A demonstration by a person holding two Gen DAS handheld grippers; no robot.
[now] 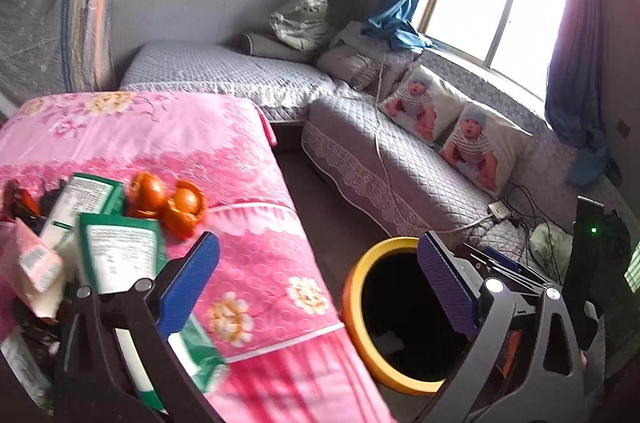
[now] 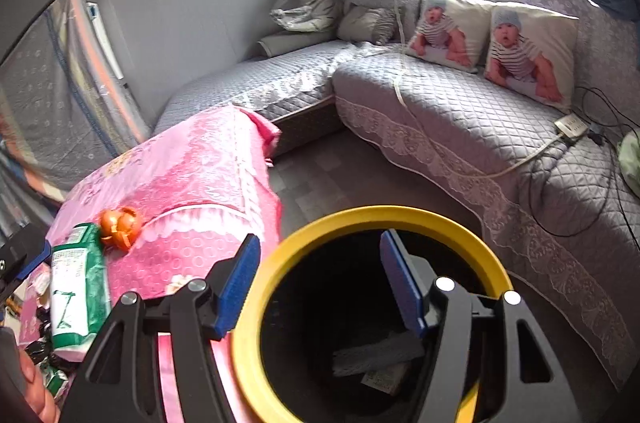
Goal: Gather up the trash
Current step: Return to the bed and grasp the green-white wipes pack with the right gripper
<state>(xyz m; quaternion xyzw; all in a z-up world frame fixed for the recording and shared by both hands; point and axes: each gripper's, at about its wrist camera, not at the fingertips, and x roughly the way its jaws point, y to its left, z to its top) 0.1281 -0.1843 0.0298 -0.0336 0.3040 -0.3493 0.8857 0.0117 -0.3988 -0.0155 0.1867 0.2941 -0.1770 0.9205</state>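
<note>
Left tongs (image 1: 318, 287): jaws wide apart, nothing between them; over the worktop edge beside the bin.
Right tongs (image 2: 320, 287): jaws apart, empty; poised above the bin mouth.
Bin (image 2: 256, 287): black, yellow rim, on the floor beside the worktop; flat packets lie at its bottom.
Worktop (image 1: 256, 263): covered in a pink floral cloth.
Trash: green-and-white packets (image 1: 120, 251), orange peel (image 1: 168, 203) and a pink wrapper (image 1: 32, 259) lie on the worktop's near-left part.
Surroundings: grey quilted sofa (image 2: 460, 111) behind.
</note>
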